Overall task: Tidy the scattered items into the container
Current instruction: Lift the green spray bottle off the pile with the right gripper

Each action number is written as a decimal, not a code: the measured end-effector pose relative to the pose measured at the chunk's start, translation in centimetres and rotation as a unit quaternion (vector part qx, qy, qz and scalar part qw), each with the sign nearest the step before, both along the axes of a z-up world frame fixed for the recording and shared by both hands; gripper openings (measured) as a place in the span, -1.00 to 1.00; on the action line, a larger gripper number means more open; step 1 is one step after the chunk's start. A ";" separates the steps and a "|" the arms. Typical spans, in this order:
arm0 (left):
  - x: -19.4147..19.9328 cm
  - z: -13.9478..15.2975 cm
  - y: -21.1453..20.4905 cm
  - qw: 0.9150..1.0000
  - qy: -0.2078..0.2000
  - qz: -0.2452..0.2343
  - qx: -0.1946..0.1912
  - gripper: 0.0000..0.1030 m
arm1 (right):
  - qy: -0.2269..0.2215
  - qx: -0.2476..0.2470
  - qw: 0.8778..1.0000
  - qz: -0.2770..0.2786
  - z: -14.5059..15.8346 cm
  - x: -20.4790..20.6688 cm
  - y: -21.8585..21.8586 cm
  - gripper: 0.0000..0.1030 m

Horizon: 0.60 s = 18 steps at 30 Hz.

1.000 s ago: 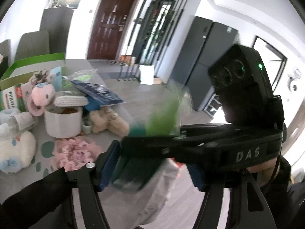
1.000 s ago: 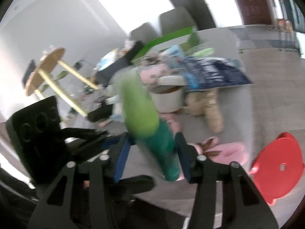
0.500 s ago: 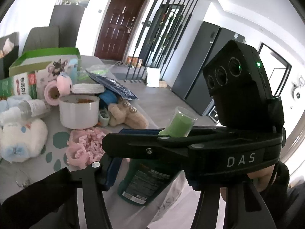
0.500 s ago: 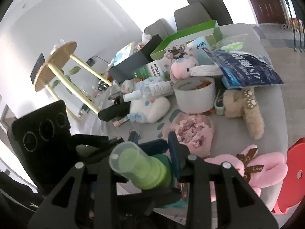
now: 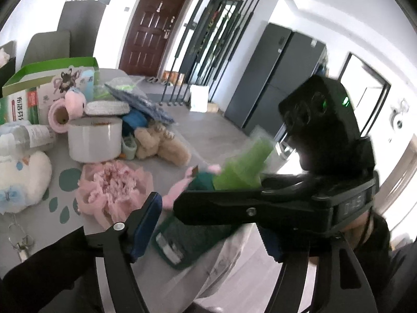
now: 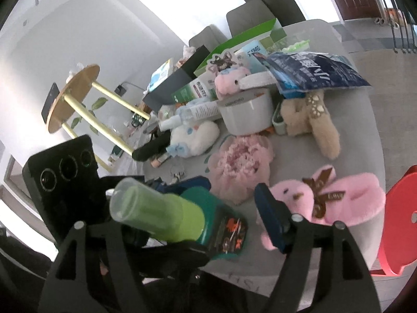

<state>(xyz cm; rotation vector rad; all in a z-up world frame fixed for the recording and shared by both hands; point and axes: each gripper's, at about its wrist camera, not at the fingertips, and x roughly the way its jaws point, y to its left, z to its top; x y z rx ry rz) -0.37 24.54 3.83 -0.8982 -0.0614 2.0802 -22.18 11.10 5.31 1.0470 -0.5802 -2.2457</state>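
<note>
A dark green spray bottle with a light green cap [image 6: 179, 221] [image 5: 198, 224] lies tilted at the table's near edge. My right gripper [image 6: 229, 216] is open, the bottle leaning against its left finger. In the left wrist view the right gripper's body crosses in front. My left gripper [image 5: 208, 229] stands open around the bottle's base; its right finger is partly hidden. A green open box [image 5: 49, 70] [image 6: 242, 36] stands at the table's far side.
On the grey table: a pink plush rabbit [image 6: 328, 198], a pink ruffled bundle [image 6: 239, 161], a white round tub [image 6: 247, 114], a beige plush bear [image 6: 310, 120], a white plush [image 5: 20, 180], a blue packet [image 6: 312, 70]. A red stool [image 6: 401, 219] stands right.
My right gripper has opened off the bottle, which tipped over and now lies tilted. My left gripper has stayed open around its base.
</note>
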 end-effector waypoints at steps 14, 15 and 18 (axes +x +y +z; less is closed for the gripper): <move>0.2 -1.8 -0.3 1.000 -0.022 -0.005 -0.010 0.36 | -0.026 0.029 0.999 0.018 -1.3 0.8 -0.8 0.27; 0.2 -1.9 -0.3 1.000 -0.023 -0.005 -0.010 0.37 | -0.027 0.029 0.999 0.018 -1.3 0.8 -0.9 0.27; 0.1 -2.2 -0.4 1.000 -0.025 -0.005 -0.009 0.37 | -0.030 0.032 0.999 0.017 -1.5 0.8 -1.2 0.27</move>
